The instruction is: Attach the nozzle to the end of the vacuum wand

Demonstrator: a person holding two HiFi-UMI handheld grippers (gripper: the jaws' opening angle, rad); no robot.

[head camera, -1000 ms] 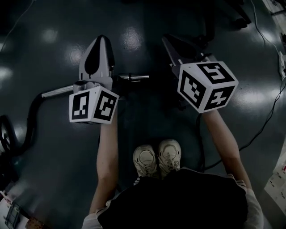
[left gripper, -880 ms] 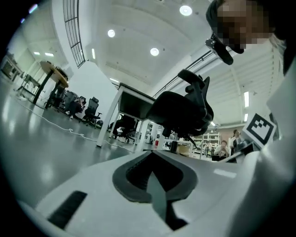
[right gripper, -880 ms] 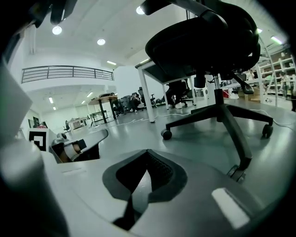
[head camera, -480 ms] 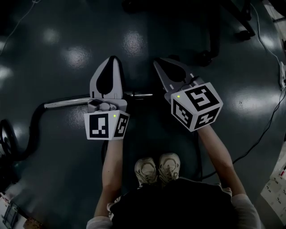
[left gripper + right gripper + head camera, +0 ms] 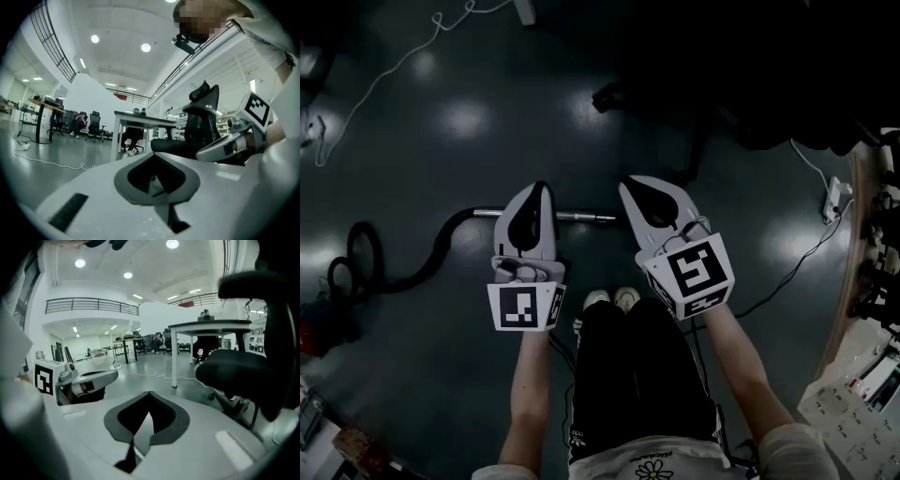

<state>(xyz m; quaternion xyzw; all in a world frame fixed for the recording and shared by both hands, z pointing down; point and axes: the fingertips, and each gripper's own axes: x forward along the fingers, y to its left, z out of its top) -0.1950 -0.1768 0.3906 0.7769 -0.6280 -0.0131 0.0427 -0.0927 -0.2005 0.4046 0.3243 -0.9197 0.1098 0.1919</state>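
Left gripper closed, slim silver wand, seemingly black hose.

Dark glossy floor, vacuum wand, hose

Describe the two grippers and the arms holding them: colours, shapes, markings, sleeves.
The left gripper and right gripper both have pale grey shells that taper to a point, each with a dark teardrop-shaped inset. Each carries a white cube with black square markers at its rear: left cube, right cube. The person wears white short sleeves, and the forearms are bare.
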